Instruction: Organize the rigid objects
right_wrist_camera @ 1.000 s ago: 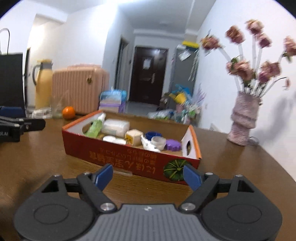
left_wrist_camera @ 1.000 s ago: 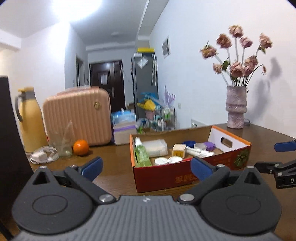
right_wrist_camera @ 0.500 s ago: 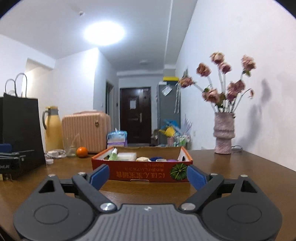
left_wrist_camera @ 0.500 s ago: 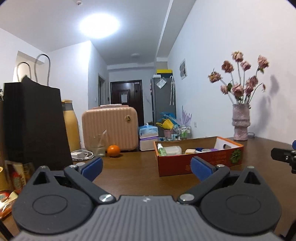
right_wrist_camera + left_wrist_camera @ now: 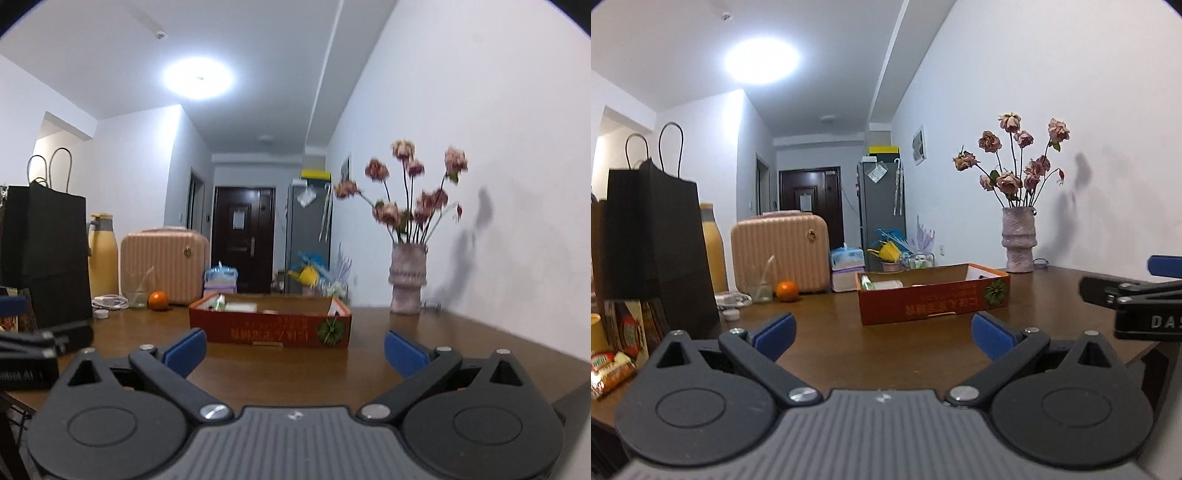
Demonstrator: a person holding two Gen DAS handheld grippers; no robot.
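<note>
Left wrist view showed the left claw (image 5: 882, 334) held low over the near edge of the brown table (image 5: 923, 354), its blue-padded fingers spread wide with nothing between them. Beyond it, toward the middle of the table and slightly right, sat the red cardboard box (image 5: 934, 301), holding a green bottle (image 5: 866, 282) and a white rectangular item at its left end; the rest of its contents were hidden by the near wall. Far left of the box stood a pink suitcase (image 5: 779, 253), with an orange (image 5: 786, 290) and a small glass (image 5: 761, 290) just in front of it, and a black paper bag (image 5: 653, 240) nearer on the left, partly covering a yellow flask (image 5: 713, 251). A vase (image 5: 1018, 240) of dried roses stood at the far right against the wall. The right claw's tip entered at the right edge of this view. In the right wrist view, the right claw (image 5: 293, 350) was likewise wide and empty, level with the table, the red cardboard box (image 5: 269, 326) straight ahead and well apart from its fingers, and the vase (image 5: 407, 278) to the far right. The left claw's dark body showed at the left edge there.
</note>
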